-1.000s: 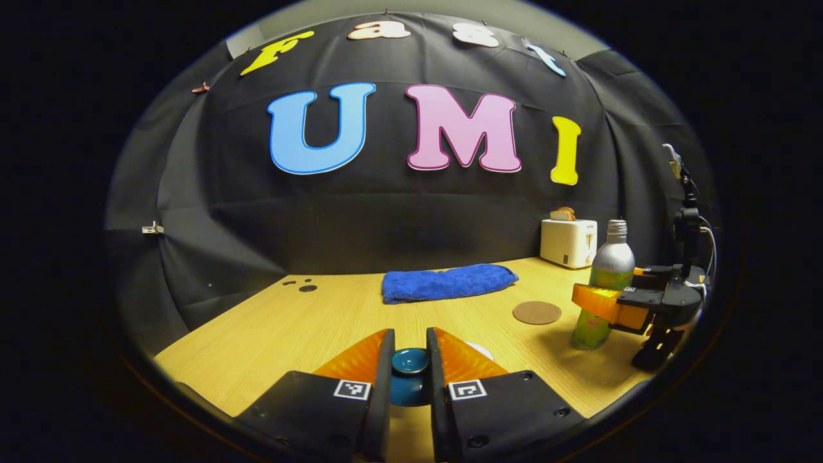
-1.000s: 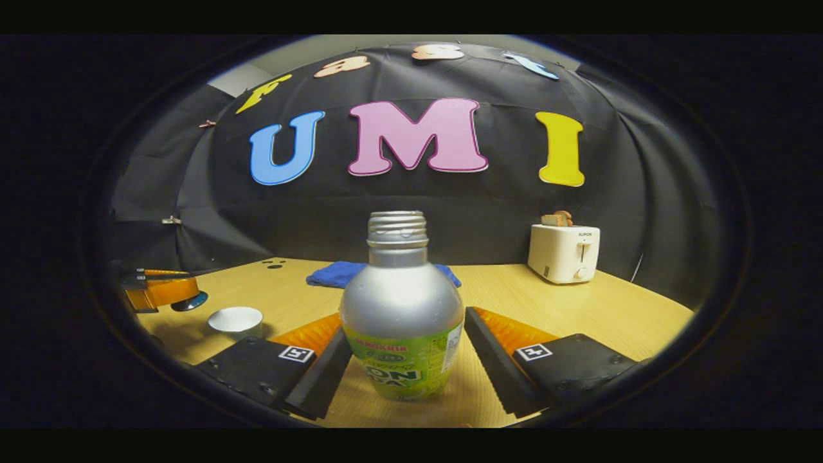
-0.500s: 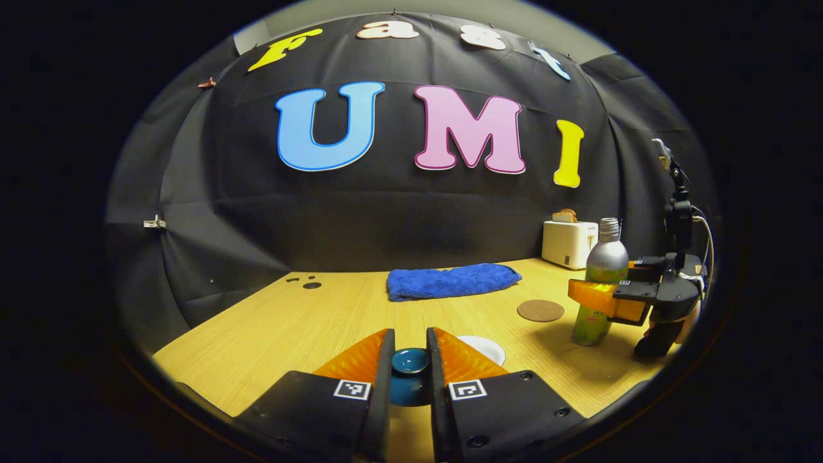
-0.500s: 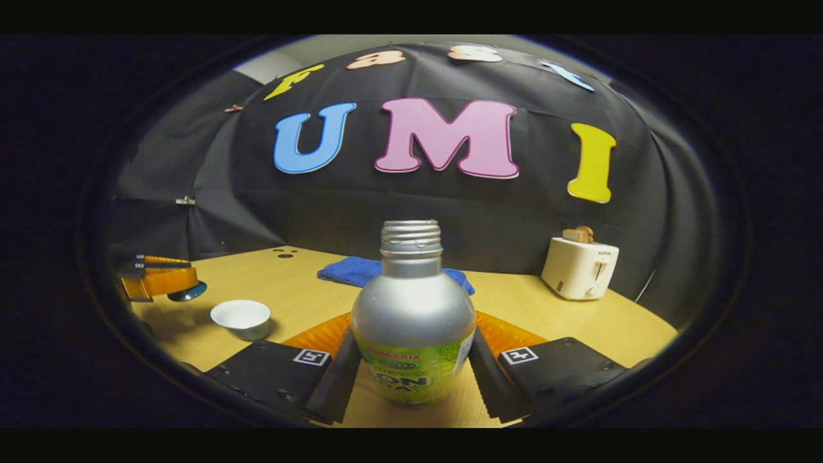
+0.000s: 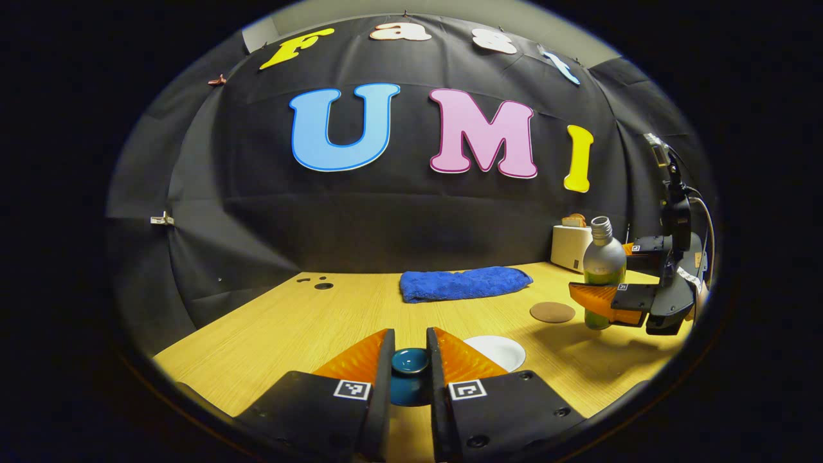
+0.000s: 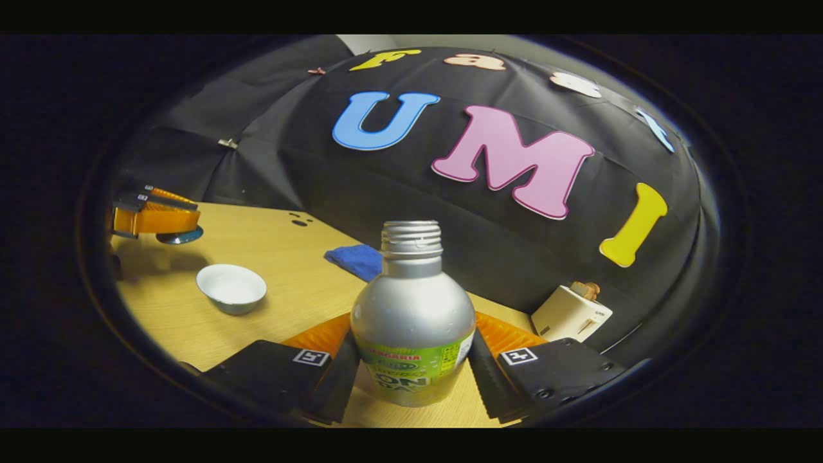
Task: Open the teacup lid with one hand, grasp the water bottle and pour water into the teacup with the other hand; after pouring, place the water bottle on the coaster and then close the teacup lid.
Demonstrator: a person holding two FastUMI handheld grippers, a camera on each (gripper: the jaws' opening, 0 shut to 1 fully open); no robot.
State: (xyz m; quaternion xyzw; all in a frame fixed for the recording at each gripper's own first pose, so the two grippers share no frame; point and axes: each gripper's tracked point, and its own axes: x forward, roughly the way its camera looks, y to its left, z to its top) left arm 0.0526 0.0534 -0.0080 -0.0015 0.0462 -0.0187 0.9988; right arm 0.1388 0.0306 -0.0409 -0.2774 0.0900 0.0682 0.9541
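Right gripper [image 6: 411, 360] jaws clamp the silver bottle [image 6: 411, 321] with its illegible green label; left gripper [image 5: 409, 366] jaws pinch the teal lid [image 5: 409, 361].

A blue towel [image 5: 465, 283] and toaster [image 6: 571, 313] sit on the table [image 5: 289, 328].

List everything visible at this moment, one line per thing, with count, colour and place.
water bottle: one, silver with green label, uncapped, between the right tool's fingers, lifted off the table
teacup: one, white, open, on the table
teacup lid: one, dark teal, held clear of the cup
coaster: one, brown, round, on the table beside the bottle
towel: one, blue, folded, at the table's back
toaster: one, cream, back corner, bread in its slot
table: one, light wood
left tool: one, shut on the lid
right tool: one, shut on the bottle
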